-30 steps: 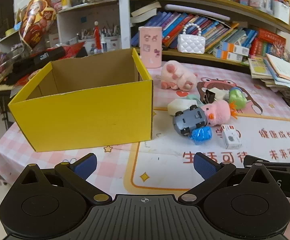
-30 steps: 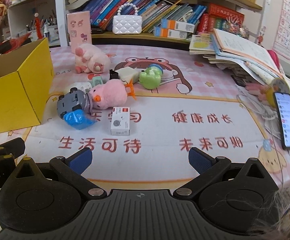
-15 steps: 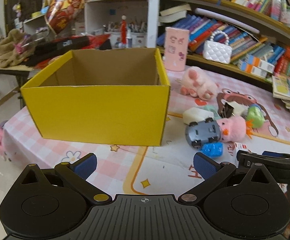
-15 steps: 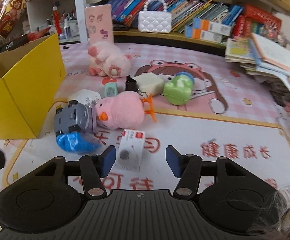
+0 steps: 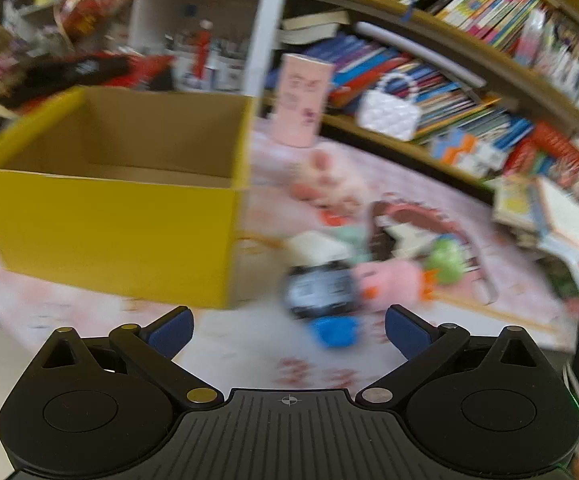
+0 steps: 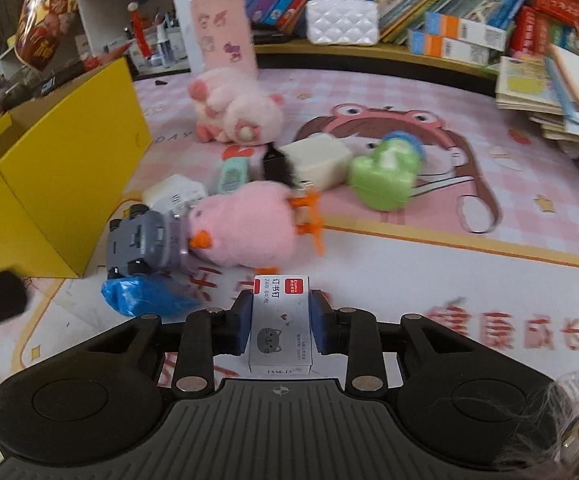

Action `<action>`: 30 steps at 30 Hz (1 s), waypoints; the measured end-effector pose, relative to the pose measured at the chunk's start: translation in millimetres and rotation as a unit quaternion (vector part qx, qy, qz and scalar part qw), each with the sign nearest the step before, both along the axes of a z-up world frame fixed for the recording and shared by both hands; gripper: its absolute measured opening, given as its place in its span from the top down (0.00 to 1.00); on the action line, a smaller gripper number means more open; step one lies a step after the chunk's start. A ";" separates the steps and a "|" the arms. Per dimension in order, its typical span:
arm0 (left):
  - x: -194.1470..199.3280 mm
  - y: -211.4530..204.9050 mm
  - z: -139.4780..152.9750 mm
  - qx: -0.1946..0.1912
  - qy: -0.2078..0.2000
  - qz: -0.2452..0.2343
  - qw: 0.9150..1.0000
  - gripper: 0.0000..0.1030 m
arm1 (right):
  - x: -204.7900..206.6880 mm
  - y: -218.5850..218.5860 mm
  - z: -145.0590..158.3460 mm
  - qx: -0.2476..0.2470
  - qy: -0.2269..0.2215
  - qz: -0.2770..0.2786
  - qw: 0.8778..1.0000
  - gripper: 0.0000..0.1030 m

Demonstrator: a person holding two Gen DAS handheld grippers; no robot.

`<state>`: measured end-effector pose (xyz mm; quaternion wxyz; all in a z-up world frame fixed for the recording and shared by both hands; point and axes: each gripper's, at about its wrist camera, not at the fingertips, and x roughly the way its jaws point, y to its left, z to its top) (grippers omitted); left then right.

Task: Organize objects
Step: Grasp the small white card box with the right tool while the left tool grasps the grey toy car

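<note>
My right gripper [image 6: 279,316] is shut on a small white staple box [image 6: 280,322], its blue pads pressed on both sides. Just beyond lie a blue crumpled item [image 6: 145,296], a grey toy car [image 6: 141,242], a pink plush chick [image 6: 245,230], a green toy [image 6: 383,174] and a pink plush pig [image 6: 235,114]. An open yellow cardboard box [image 6: 57,176] stands at the left. My left gripper [image 5: 287,328] is open and empty; the yellow box [image 5: 109,224] is ahead to its left, and the blurred car [image 5: 321,290] and blue item [image 5: 335,330] lie ahead.
A pink cup [image 6: 223,26] and a white quilted purse [image 6: 341,20] stand at the back by the bookshelf. Stacked books [image 6: 561,92] lie at the right. A white block [image 6: 317,158], a mint item [image 6: 233,172] and a white charger [image 6: 173,196] lie among the toys.
My right gripper moved forward and closed on the staple box. My left gripper swung left and closer to the toys, open throughout; its view is now blurred.
</note>
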<state>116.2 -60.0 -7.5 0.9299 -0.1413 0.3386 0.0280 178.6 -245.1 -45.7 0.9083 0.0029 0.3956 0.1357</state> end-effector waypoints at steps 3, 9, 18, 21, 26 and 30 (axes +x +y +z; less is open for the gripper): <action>24.7 -13.9 -6.6 0.001 0.005 -0.003 1.000 0.01 | -11.2 -16.7 7.9 0.013 0.007 0.002 1.000 0.73; 64.7 -25.8 -24.1 0.029 0.039 -0.003 0.999 0.07 | -33.8 -25.1 16.4 0.028 0.007 0.038 0.999 0.73; 82.2 -15.2 -42.9 -0.009 0.057 0.006 0.998 0.32 | -46.7 -20.5 21.9 0.014 -0.011 0.069 0.997 0.73; 79.0 -16.5 -37.1 -0.001 0.052 -0.003 0.999 0.33 | -49.5 -19.6 21.3 0.018 -0.007 0.060 0.998 0.73; 48.4 -16.0 -7.3 -0.003 -0.017 -0.030 0.999 0.34 | -56.4 -13.5 23.7 0.016 -0.016 0.033 0.999 0.73; 20.7 -7.7 11.6 -0.007 -0.050 -0.052 0.997 0.33 | -66.2 -2.0 26.0 0.011 -0.020 0.022 1.000 0.73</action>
